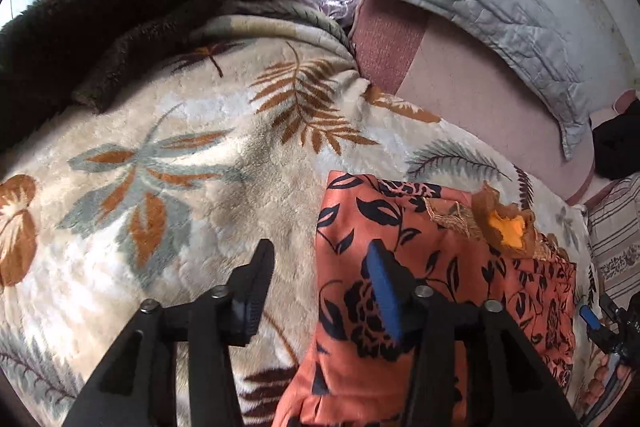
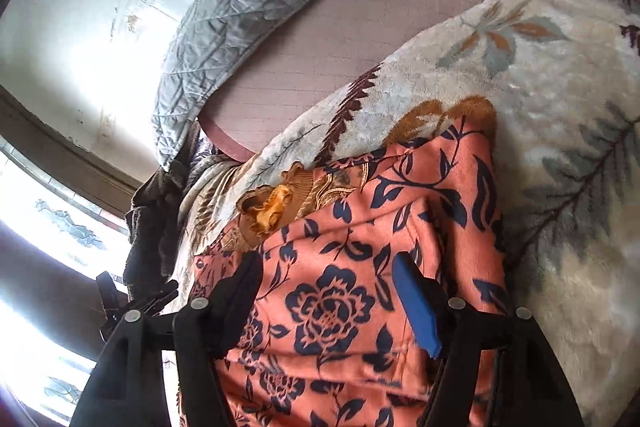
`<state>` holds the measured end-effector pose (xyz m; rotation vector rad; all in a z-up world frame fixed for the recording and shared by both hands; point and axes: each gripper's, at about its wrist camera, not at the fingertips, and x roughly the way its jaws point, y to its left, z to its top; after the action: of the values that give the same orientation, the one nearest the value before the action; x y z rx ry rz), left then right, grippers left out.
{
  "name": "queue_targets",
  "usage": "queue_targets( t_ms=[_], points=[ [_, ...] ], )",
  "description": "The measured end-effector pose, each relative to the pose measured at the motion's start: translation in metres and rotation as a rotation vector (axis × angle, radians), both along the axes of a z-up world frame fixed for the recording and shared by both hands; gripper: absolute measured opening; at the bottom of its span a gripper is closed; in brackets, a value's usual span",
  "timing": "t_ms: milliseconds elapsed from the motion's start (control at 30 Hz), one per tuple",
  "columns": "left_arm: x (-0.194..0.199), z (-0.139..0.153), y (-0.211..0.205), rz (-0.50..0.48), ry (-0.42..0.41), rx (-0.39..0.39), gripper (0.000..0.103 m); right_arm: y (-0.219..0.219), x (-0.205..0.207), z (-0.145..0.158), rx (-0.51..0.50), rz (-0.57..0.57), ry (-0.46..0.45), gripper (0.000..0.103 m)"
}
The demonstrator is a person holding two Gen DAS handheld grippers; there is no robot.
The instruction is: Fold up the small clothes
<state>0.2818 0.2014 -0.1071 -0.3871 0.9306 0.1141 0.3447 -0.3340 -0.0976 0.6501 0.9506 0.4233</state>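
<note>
Orange floral garment [image 1: 420, 267] runs off the bottom edge at 6 o'clock in both wrist views, so its lower hem can't be seen. Its far end sits under a gold-brown embroidered piece [image 2: 280, 203]; what that piece is, can't tell. Brown fleece [image 1: 120, 7] is cut off at 10 o'clock, left view. Dark thing at 3 o'clock [image 1: 616, 147], half out of frame, unclear. Right gripper [image 1: 600, 323] only partly shows at 4 o'clock. Window pattern [image 2: 68, 227] at 8 o'clock is washed out, blurred.
</note>
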Motion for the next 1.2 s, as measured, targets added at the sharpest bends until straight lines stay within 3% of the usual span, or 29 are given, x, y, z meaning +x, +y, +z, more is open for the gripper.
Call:
queue_targets(
  t_ms=[100,167,233,267,367,533,633,700,833,900,933,967,1000,1133,1200],
  points=[
    [-0.039,0.011,-0.003,-0.022,-0.037,-0.007,0.057,0.005,-0.026,0.008,0.008,0.077,-0.010,0.073],
    [-0.057,0.009,-0.005,-0.022,-0.015,-0.017,0.058,0.006,-0.025,-0.010,0.016,0.083,0.053,0.077],
    [-0.080,0.008,-0.003,-0.001,0.017,-0.064,0.058,-0.001,-0.021,-0.039,-0.018,0.019,0.192,0.069],
    [-0.093,0.010,-0.002,-0.006,0.025,-0.089,0.057,-0.006,-0.028,-0.035,-0.004,-0.022,0.188,0.064],
    [-0.144,0.024,0.001,-0.007,-0.025,-0.106,0.061,-0.010,-0.070,0.011,0.021,-0.048,0.047,0.070],
    [-0.236,0.034,0.006,-0.028,-0.051,-0.106,0.066,-0.015,-0.176,0.069,-0.092,-0.024,-0.079,0.073],
    [-0.290,0.035,0.009,-0.022,-0.075,-0.073,0.068,-0.026,-0.257,0.105,-0.194,-0.051,-0.202,0.073],
    [-0.319,0.036,0.011,-0.003,-0.078,-0.041,0.068,-0.036,-0.318,0.134,-0.305,-0.129,-0.316,0.074],
    [-0.375,0.063,0.012,0.057,-0.179,0.004,0.068,-0.038,-0.422,0.185,-0.472,-0.208,-0.550,0.075],
    [-0.393,0.080,0.006,0.068,-0.253,0.028,0.070,-0.032,-0.453,0.196,-0.543,-0.228,-0.627,0.085],
    [-0.399,0.085,0.003,0.065,-0.283,0.039,0.077,-0.029,-0.459,0.197,-0.557,-0.225,-0.642,0.090],
    [-0.400,0.086,-0.001,0.065,-0.295,0.051,0.086,-0.029,-0.460,0.191,-0.547,-0.205,-0.630,0.095],
    [-0.400,0.083,-0.005,0.066,-0.287,0.056,0.089,-0.032,-0.454,0.180,-0.520,-0.191,-0.581,0.095],
    [-0.381,0.039,-0.008,0.058,-0.142,-0.025,0.089,-0.056,-0.401,0.097,-0.263,-0.155,-0.209,0.092],
    [-0.374,0.011,-0.008,0.065,-0.066,-0.091,0.089,-0.064,-0.377,0.053,-0.178,-0.140,-0.056,0.077]
  ],
)
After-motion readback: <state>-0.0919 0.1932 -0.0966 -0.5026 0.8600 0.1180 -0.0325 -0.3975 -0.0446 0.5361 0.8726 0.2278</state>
